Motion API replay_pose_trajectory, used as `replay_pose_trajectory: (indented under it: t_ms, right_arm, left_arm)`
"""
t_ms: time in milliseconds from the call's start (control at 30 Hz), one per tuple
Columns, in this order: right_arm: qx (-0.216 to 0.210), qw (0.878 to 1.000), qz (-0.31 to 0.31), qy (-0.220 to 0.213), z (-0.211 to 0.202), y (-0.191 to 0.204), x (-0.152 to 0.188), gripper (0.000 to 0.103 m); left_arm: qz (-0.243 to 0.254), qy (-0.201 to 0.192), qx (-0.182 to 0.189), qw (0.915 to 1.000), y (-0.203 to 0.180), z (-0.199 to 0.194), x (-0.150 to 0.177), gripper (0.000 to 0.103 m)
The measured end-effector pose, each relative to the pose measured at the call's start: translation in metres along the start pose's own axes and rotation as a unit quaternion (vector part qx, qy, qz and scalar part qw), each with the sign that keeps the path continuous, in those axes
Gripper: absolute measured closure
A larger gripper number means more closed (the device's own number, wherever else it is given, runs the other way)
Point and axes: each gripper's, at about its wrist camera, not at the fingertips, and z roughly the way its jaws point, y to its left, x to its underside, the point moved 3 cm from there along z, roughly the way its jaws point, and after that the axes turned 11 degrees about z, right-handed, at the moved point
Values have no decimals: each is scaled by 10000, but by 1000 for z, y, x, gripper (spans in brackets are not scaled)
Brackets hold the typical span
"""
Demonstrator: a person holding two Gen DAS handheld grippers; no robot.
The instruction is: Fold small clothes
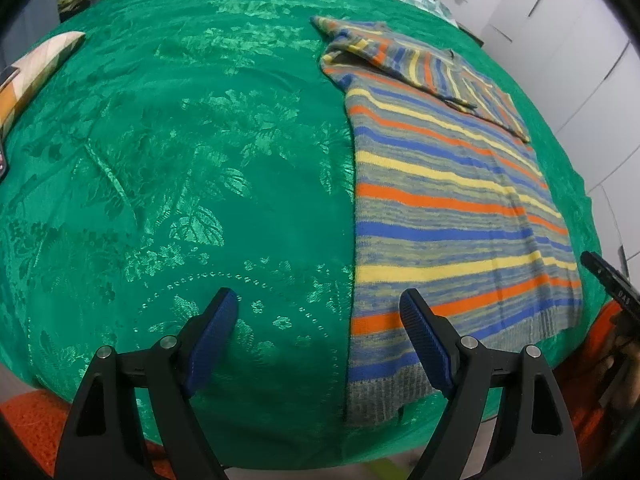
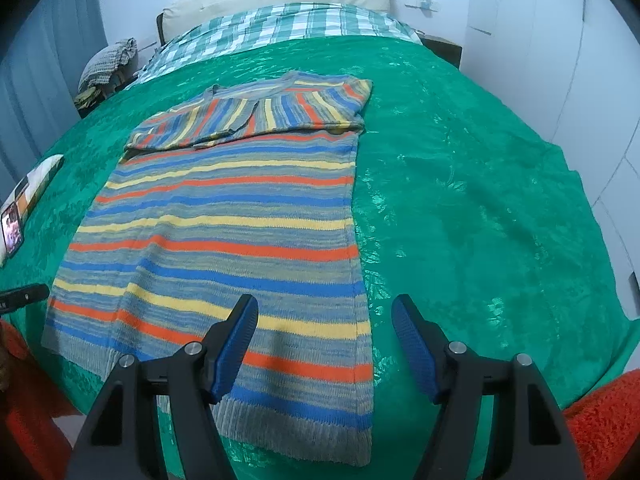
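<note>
- Nearest my lenses are my own blue-padded fingers: the left gripper (image 1: 320, 312) hangs with its jaws wide apart and nothing between them, one finger over bare bedspread and the other over the sweater's near-left hem corner.
- Likewise the right gripper (image 2: 325, 320) stands apart and empty, straddling the sweater's right side edge just above the ribbed hem – one finger over the knit, the other over green cloth.
- Between the two lies the striped sweater (image 2: 224, 232), flat on the green bedspread (image 2: 480, 200), its grey ribbed hem toward me and its neckline toward the head of the bed.
- Both sleeves are already turned in across the chest, so the body reads as a plain rectangle – I judge the sleeve step done and the lengthwise fold still to come.
- I hold a gripper at each bottom corner, both pitched downward, because the next move looks like pinching the hem at both ends and carrying it up toward the shoulders; matching corners should keep the fold square.
- My worry is the slick bedspread: a jaw that bites too deep could catch the green cloth along with the knit and drag it.
- Off to the left edge sit a patterned cushion (image 1: 38, 68) and a phone (image 2: 12, 230), well apart from the sweater, so they should not interfere.
- Farther off, the checked bedding (image 2: 280, 24) by the pillow also lies clear of the garment.
</note>
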Motion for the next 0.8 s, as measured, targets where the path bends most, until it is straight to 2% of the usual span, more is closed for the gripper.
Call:
replay_pose_trajectory:
  t_ms: [433, 600, 700, 800]
  right_arm:
    - [-84, 9991, 405, -17, 1, -13, -4, 34]
    - [-315, 9976, 592, -179, -16, -23, -15, 34]
    - [-650, 9942, 847, 119, -20, -34, -15, 34]
    - [-952, 9889, 954, 632, -18, -36, 0, 34]
  left_arm:
    - [21, 1, -31, 10000, 1, 2, 0, 18]
    - [46, 61, 202, 9998, -3, 4, 3, 17]
    - [296, 104, 237, 9992, -16, 5, 6, 17]
    - [648, 218, 28, 9977, -30, 10, 8, 18]
